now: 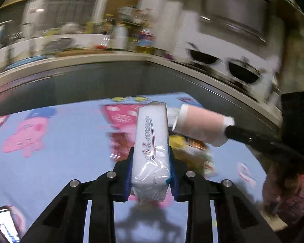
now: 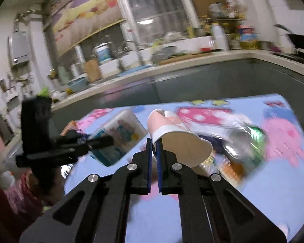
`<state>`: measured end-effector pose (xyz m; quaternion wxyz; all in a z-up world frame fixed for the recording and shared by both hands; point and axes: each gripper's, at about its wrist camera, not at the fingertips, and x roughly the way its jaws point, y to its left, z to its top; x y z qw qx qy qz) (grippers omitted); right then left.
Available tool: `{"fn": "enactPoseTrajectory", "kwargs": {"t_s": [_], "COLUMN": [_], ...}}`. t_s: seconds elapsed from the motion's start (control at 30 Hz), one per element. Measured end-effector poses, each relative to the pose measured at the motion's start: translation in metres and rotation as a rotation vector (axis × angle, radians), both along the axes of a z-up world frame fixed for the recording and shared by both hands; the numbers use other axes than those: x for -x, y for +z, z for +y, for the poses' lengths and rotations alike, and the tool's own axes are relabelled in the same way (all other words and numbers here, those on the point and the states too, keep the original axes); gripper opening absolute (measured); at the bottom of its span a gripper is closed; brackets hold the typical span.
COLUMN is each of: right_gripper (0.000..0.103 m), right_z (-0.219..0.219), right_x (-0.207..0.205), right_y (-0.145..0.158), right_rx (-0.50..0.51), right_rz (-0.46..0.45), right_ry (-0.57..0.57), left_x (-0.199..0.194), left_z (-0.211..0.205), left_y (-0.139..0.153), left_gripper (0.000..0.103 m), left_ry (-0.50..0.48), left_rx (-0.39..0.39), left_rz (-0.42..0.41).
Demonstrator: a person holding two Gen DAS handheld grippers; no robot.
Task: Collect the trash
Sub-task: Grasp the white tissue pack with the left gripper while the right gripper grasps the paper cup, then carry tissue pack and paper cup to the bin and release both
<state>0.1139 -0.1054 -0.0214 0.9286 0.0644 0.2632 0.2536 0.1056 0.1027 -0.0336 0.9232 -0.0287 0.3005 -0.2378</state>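
My left gripper (image 1: 151, 160) is shut on a white plastic-wrapped tissue pack (image 1: 152, 139) and holds it above the blue cartoon tablecloth (image 1: 60, 151). My right gripper (image 2: 154, 141) is shut on the rim of a pink paper cup (image 2: 176, 139), held on its side above the table. The cup (image 1: 202, 125) and the right gripper's black fingers (image 1: 245, 136) also show in the left wrist view, just right of the pack. The left gripper (image 2: 95, 141) and its pack (image 2: 119, 135) show at the left of the right wrist view.
A crushed silvery-green wrapper (image 2: 245, 141) and other snack wrappers (image 1: 194, 151) lie on the table below the cup. A cluttered kitchen counter (image 2: 172, 58) with bottles runs behind. Two black woks (image 1: 243, 73) sit on the stove at the right.
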Motion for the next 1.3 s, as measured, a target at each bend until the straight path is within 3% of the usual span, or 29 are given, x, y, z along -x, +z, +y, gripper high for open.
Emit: {"fn": "enactPoseTrajectory", "kwargs": {"t_s": [0.17,0.4,0.5,0.6,0.8,1.07,1.17,1.3], "right_gripper": [0.004,0.004,0.004,0.004,0.004,0.004,0.004,0.004], "right_z": [-0.059,-0.133,-0.157,-0.176,-0.200,-0.275,-0.309,-0.344], "right_x": [0.052,0.085,0.082,0.080,0.086,0.070,0.058,0.036], "right_y": [-0.029,-0.050,-0.069,-0.085,-0.070,-0.056,-0.062,-0.079], "right_rx": [-0.005,-0.067,-0.088,-0.179,-0.224,-0.236,-0.239,-0.230], "right_rz": [0.065,0.094,0.158,0.216,0.102,0.017,0.034,0.108], "right_ry": [-0.195,-0.397,-0.439,-0.438,-0.456,-0.634,-0.691,-0.742], "left_x": [0.013,0.015,0.010,0.000,-0.009,-0.046,-0.064,-0.089], "left_z": [-0.075,-0.167,-0.196,-0.221,-0.242,-0.297,-0.343,-0.398], "left_y": [-0.019,-0.047,-0.056,-0.070,-0.065,-0.035,-0.031,-0.039], "left_gripper": [0.030,0.030,0.030,0.030,0.030,0.030,0.030,0.030], "left_ry": [-0.223,-0.410,-0.434,-0.439,-0.460,-0.526,-0.572,-0.613], "left_rx": [-0.019,-0.085,-0.134,-0.183,-0.194,-0.165,-0.159,-0.147], "left_rz": [0.072,0.166,0.168,0.200,0.207,0.169,0.176,0.261]}}
